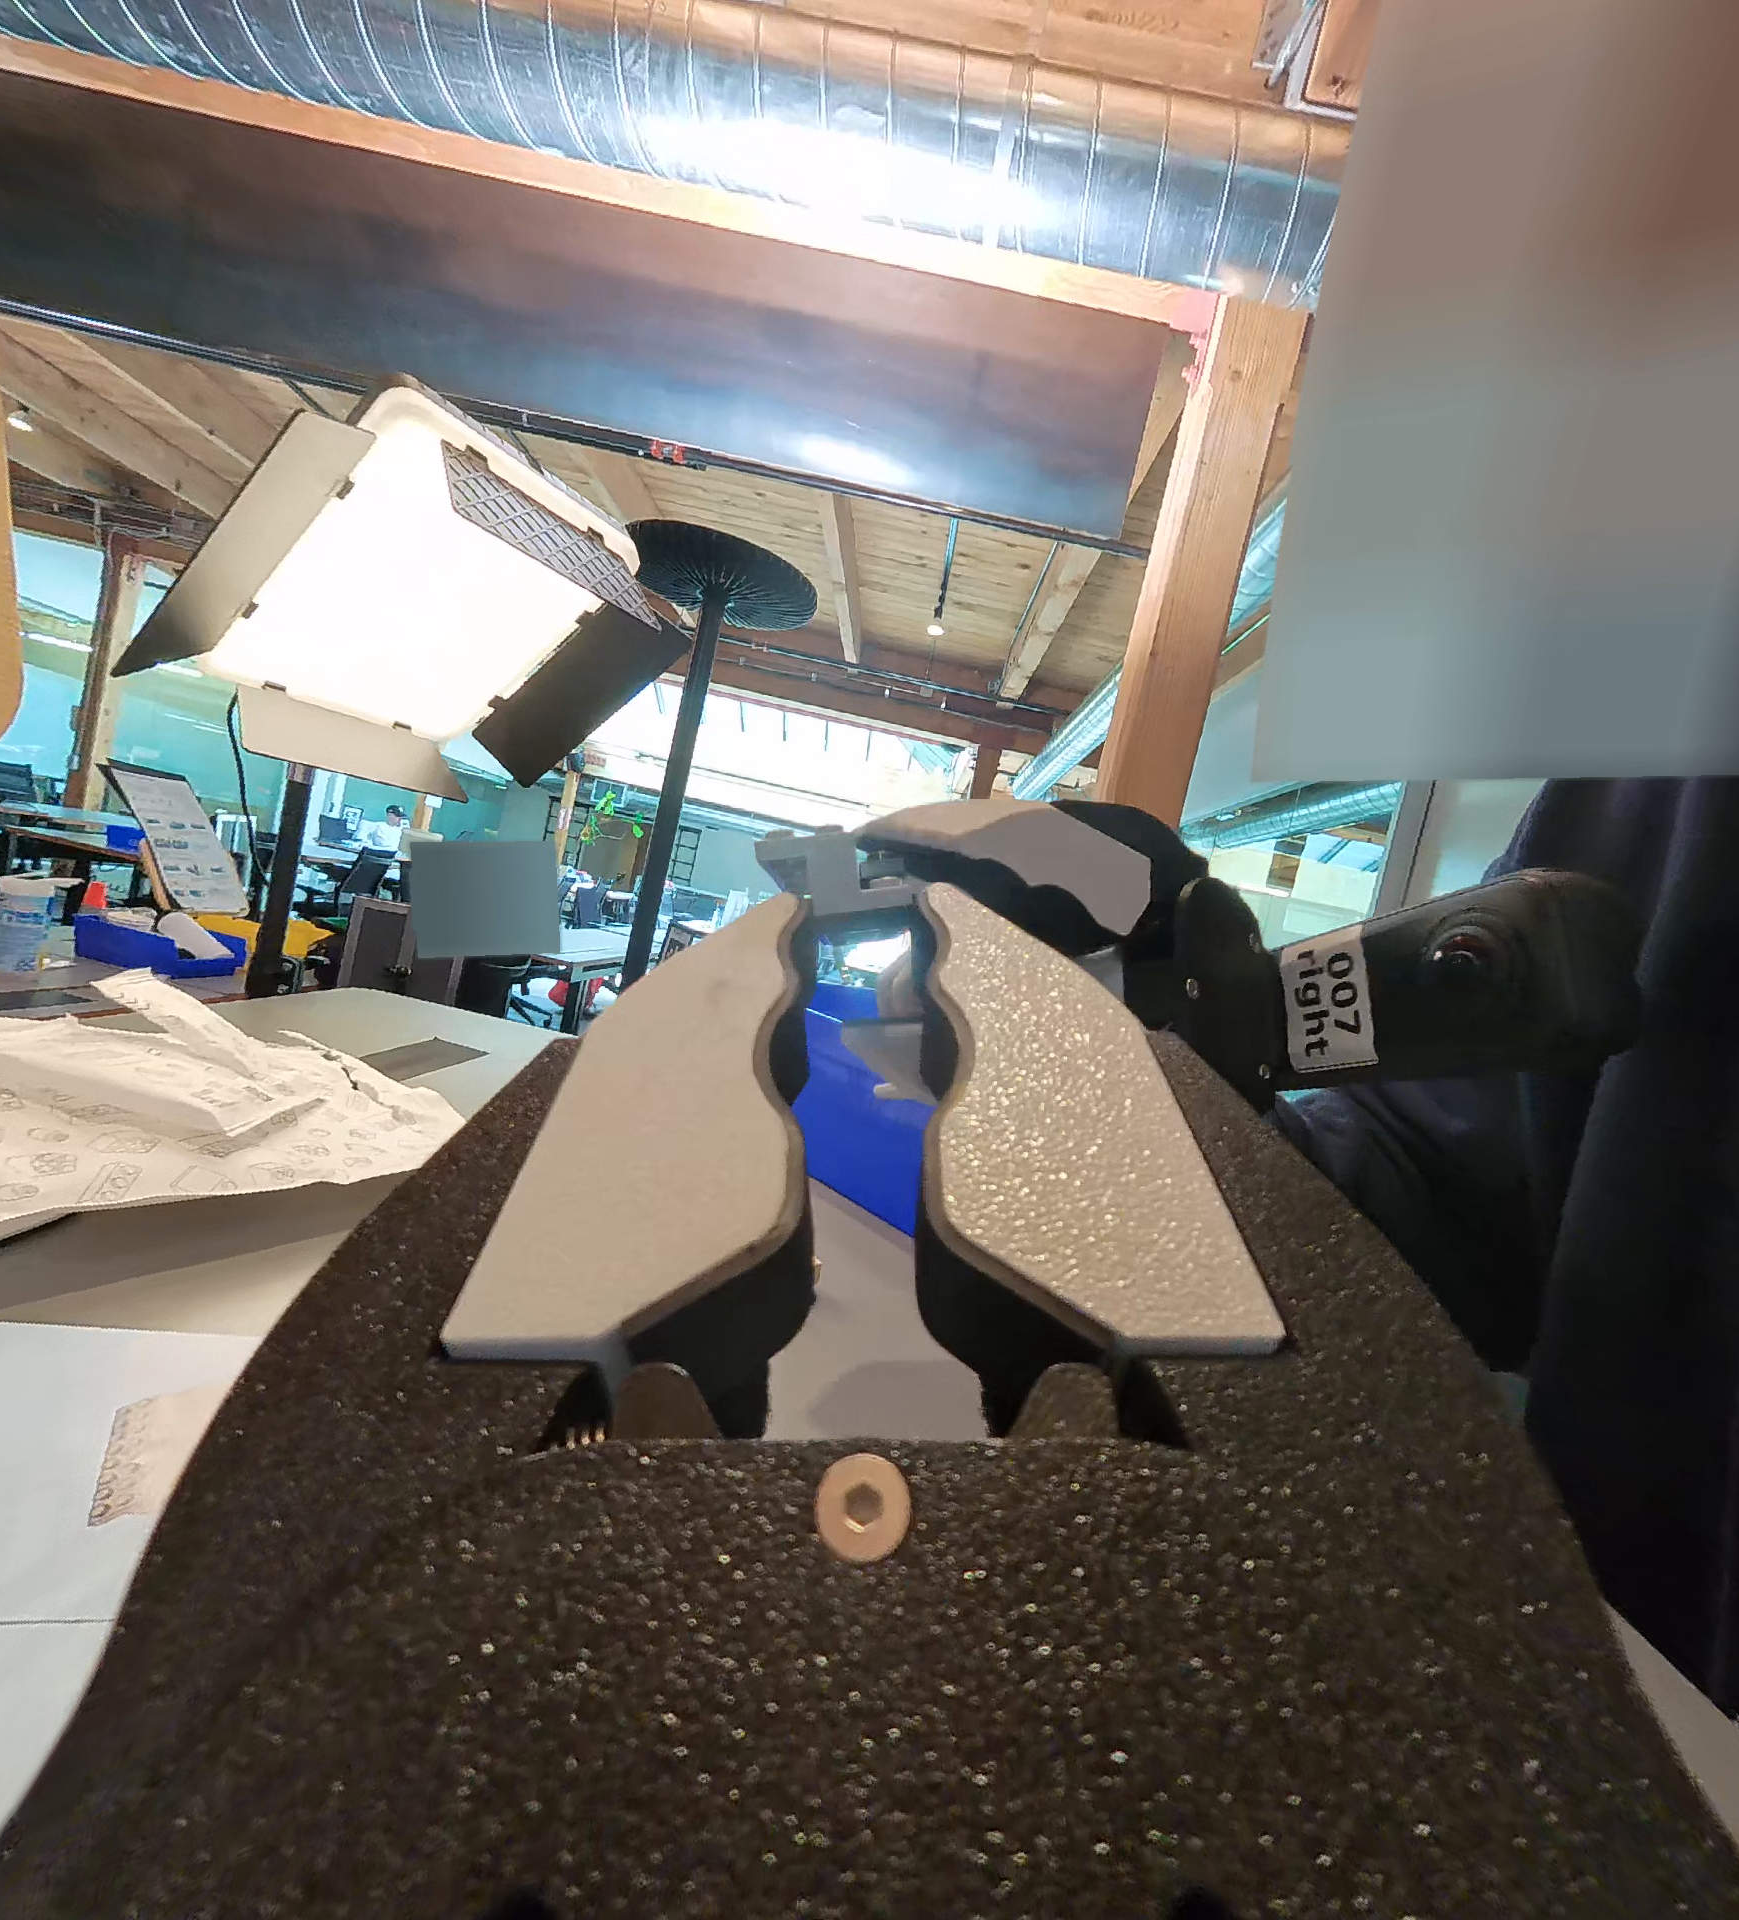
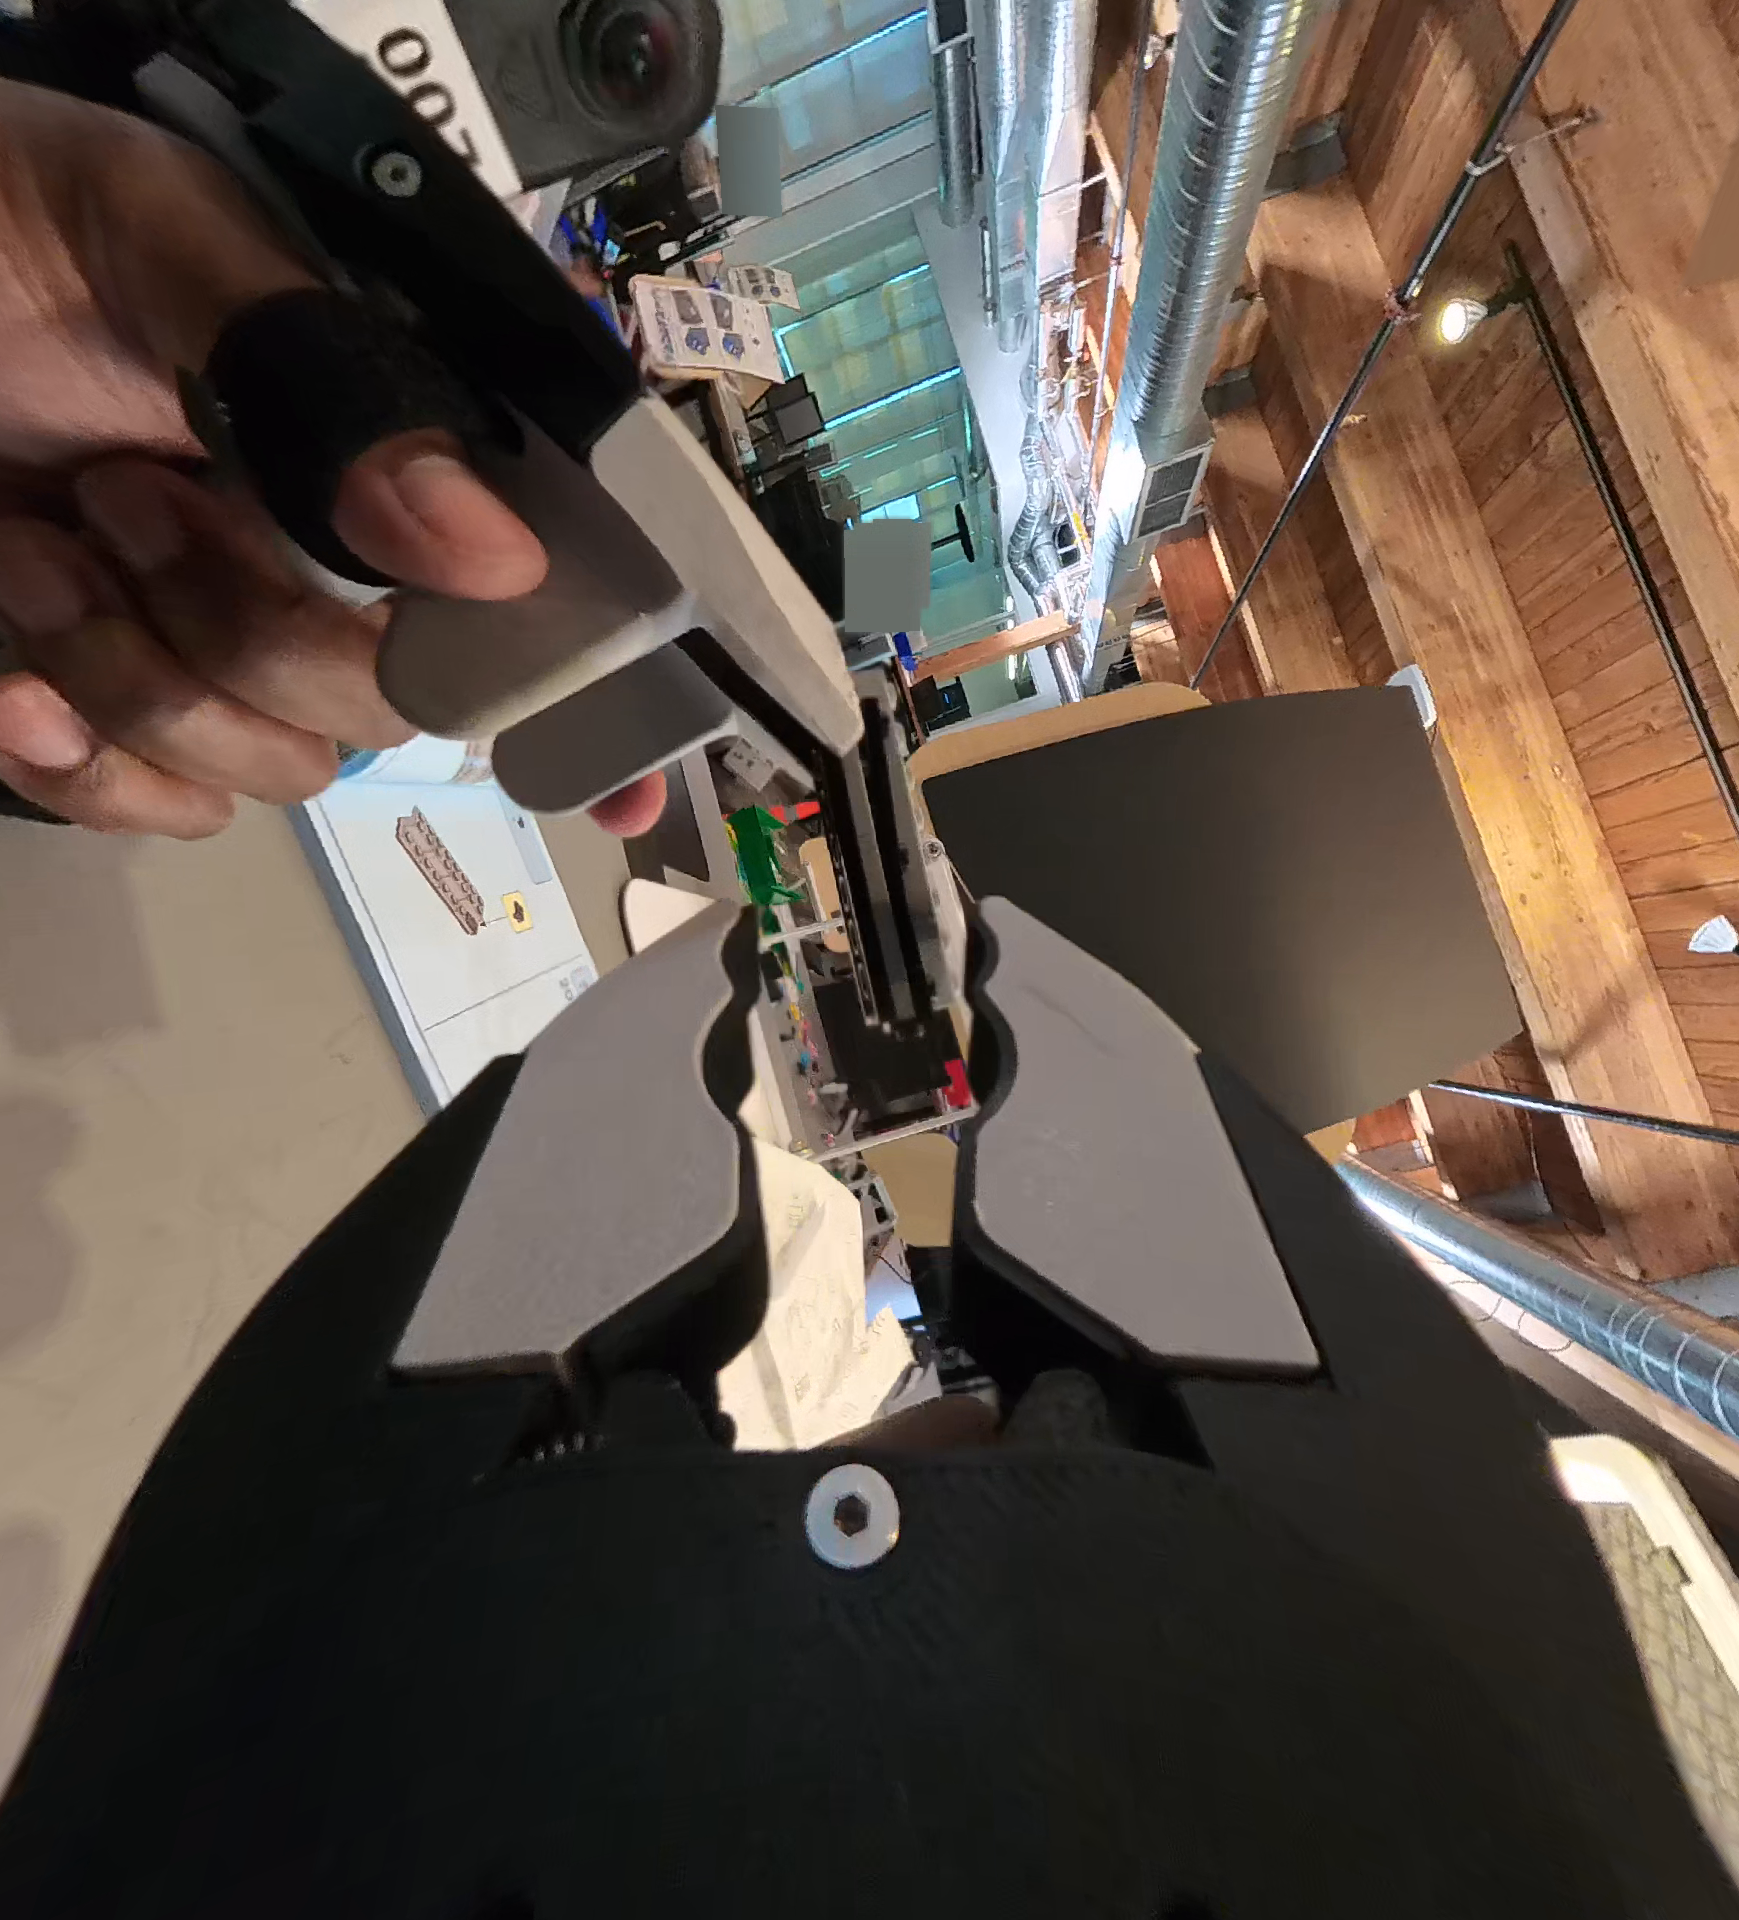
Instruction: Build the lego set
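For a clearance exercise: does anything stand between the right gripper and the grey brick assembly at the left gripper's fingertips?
Nothing visible does: the grey brick assembly, at the left gripper fingertips, reaches between the spread fingers of the right gripper.

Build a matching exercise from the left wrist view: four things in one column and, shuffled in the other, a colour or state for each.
Things:
1. light panel
2. bin behind the fingers
3. paper bag on the table
4. ceiling duct

Colour or state:
A. silver and ribbed
B. lit
C. white and crumpled
D. blue

Pairs: 1-B, 2-D, 3-C, 4-A
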A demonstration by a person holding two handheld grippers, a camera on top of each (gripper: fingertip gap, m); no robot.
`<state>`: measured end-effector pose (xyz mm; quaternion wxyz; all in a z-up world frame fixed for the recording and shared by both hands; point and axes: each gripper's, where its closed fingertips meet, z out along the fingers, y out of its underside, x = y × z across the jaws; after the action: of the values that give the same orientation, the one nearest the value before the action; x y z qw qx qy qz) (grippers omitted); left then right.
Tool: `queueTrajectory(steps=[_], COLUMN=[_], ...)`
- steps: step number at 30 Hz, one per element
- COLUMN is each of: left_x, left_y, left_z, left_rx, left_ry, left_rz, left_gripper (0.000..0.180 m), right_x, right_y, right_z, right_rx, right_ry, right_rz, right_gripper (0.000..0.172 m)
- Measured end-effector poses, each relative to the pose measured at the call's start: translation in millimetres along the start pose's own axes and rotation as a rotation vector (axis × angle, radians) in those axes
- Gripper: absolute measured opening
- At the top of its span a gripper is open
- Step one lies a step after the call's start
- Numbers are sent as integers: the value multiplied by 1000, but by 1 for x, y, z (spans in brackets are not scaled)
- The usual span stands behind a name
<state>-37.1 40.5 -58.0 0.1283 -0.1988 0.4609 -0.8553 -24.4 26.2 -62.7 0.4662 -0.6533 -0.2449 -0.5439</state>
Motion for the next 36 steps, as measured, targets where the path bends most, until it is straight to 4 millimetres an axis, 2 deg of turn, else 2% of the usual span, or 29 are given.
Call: queueTrajectory(steps=[3, 7, 11, 17, 20, 23, 27, 32, 36], left_x=[1, 6, 13, 21, 22, 21, 14, 5, -11], left_y=[-2, -7, -4, 3, 7, 7, 5, 3, 6], left_z=[-2, -6, -5, -1, 1, 1, 2, 2, 4], left_rx=[5, 41, 24, 4, -16, -10, 16, 25, 41], left_ry=[35, 105, 179, 251, 253, 248, 211, 152, 52], left_rz=[-52, -137, -192, -285, -288, -306, -339, -358, -401], left_gripper=[17, 17, 17, 17, 17, 17, 17, 23, 23], right_x=[6, 8, 11, 3, 1, 0, -2, 3, 5], right_y=[3, -8, -16, -17, -17, -15, -10, 1, 8], right_z=[-3, -12, -15, -14, -15, -14, -10, -5, -2], right_rx=[49, 208, 280, 301, 303, 292, 259, 156, 86], right_ry=[16, -30, -91, -192, -186, -156, -88, 111, 213], right_rz=[116, 250, 327, 289, 268, 251, 193, -18, -137], right_gripper=[51, 49, 48, 38, 24, 22, 21, 20, 19])
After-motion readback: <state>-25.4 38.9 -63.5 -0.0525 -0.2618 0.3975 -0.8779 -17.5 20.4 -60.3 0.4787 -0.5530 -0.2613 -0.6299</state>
